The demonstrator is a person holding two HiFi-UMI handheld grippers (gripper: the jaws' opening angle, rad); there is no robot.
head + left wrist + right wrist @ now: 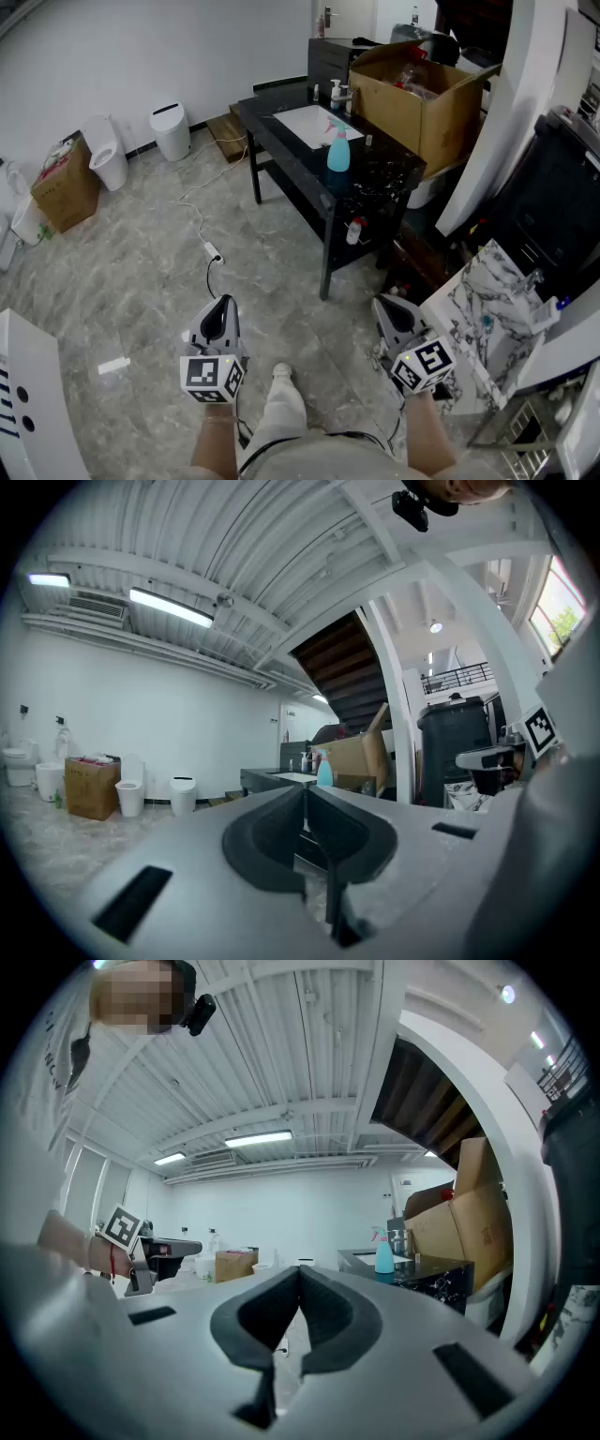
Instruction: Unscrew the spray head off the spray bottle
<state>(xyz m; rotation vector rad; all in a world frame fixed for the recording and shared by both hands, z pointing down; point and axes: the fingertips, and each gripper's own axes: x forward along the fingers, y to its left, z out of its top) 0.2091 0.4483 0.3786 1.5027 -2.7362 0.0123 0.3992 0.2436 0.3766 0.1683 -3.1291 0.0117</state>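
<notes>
Left gripper (223, 307) and right gripper (392, 307) clenched, empty — spray bottle (338, 150) away on table (279, 148)

The head view looked steeply down from above towards the black table (267, 131) well ahead, while both gripper views faced it level from afar, all sharing its blue spray bottle (338, 150).

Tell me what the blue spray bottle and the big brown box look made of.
Blue spray bottle: probably plastic, smooth, slightly translucent, judging by its even tinted colour. Big brown box: cardboard, matte, given plain brown walls and folded-up flaps.
</notes>
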